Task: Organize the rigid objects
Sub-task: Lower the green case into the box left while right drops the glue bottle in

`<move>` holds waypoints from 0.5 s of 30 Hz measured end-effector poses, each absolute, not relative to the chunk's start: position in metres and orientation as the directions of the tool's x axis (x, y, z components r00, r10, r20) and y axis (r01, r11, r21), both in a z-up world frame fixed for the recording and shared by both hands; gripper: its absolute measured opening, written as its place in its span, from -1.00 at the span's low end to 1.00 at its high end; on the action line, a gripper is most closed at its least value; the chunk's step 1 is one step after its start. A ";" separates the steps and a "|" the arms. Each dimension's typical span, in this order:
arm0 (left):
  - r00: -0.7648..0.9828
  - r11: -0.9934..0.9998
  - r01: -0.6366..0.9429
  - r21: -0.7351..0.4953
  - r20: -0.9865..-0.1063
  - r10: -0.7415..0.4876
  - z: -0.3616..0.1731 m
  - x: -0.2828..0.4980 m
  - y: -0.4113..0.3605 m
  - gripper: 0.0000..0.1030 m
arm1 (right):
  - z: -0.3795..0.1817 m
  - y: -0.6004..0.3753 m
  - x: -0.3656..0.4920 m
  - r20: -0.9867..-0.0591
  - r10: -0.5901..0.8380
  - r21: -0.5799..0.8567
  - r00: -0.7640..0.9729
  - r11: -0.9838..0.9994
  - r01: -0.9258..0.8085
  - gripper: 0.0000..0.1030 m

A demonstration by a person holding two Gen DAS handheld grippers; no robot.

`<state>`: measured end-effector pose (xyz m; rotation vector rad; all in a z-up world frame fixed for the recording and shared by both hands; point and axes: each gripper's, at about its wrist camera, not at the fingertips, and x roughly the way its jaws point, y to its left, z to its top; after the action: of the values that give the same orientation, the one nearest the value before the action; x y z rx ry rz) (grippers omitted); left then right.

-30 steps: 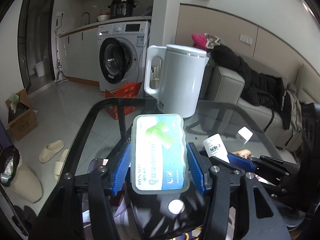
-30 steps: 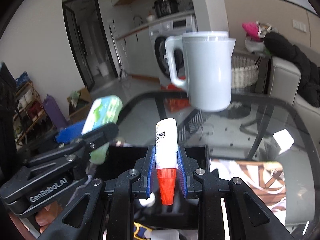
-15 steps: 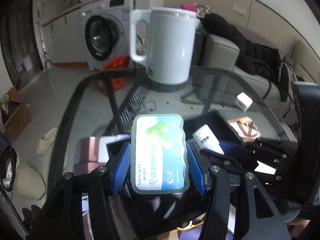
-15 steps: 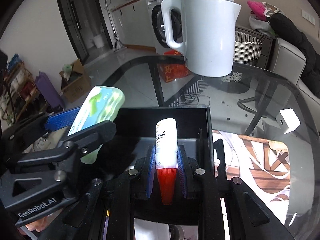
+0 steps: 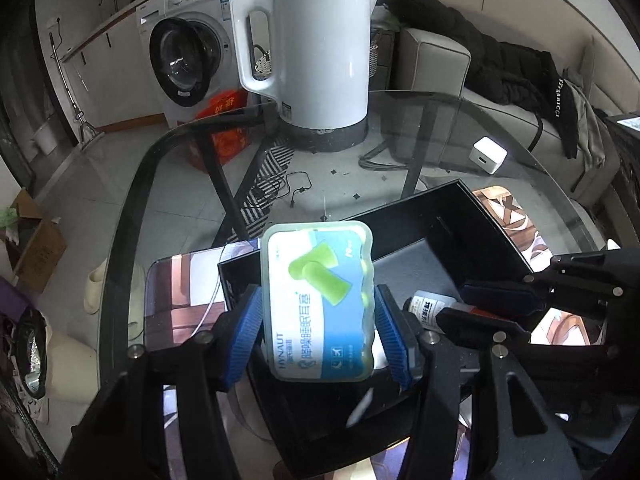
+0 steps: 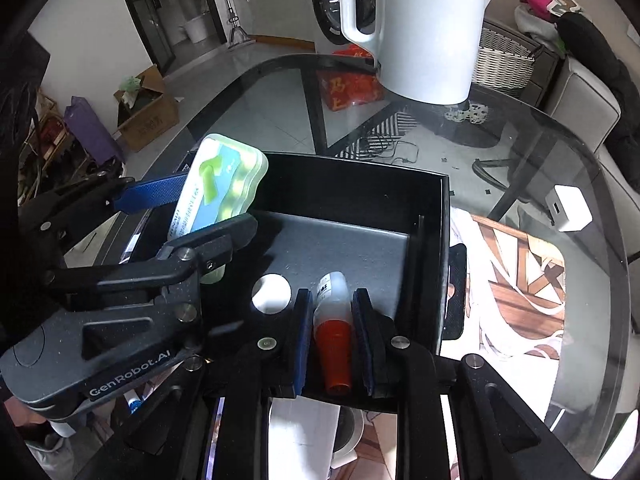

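Observation:
My left gripper [image 5: 318, 336] is shut on a flat green-and-blue earplug case [image 5: 318, 304] and holds it upright over the left part of a black open box [image 5: 496, 232]. The case also shows in the right wrist view [image 6: 218, 184]. My right gripper [image 6: 332, 312] is shut on a small white bottle with an orange-red cap [image 6: 332, 320], held low inside the box [image 6: 424, 240] near its front wall. The bottle shows in the left wrist view [image 5: 430, 308] between the right gripper's blue pads.
The box sits on a round glass table [image 5: 440, 128]. A white electric kettle [image 5: 316, 52] stands at the far side. A small white cube charger [image 5: 488, 156] lies to the right. Printed mats [image 6: 516, 280] lie under and beside the box.
Both grippers have tilted down and moved forward over the black box. The bottle has come down inside the box. The case now hangs over the box's left part.

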<state>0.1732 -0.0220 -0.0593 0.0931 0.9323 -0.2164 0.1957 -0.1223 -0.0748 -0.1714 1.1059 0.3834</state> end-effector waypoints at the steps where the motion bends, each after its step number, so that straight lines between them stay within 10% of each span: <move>1: 0.577 0.974 0.224 -0.014 -0.804 -0.144 -0.059 0.173 -0.021 0.07 | -0.074 -0.123 0.195 -0.895 0.215 0.054 0.391 0.922 -0.383 -0.59; 15: 0.568 0.976 0.217 -0.018 -0.811 -0.141 -0.059 0.172 -0.020 0.09 | -0.074 -0.121 0.193 -0.896 0.214 0.052 0.389 0.920 -0.388 -0.59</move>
<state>0.1722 -0.0201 -0.0591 0.0872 0.9441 -0.2106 0.1928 -0.1210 -0.0742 -0.1761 1.1076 0.3852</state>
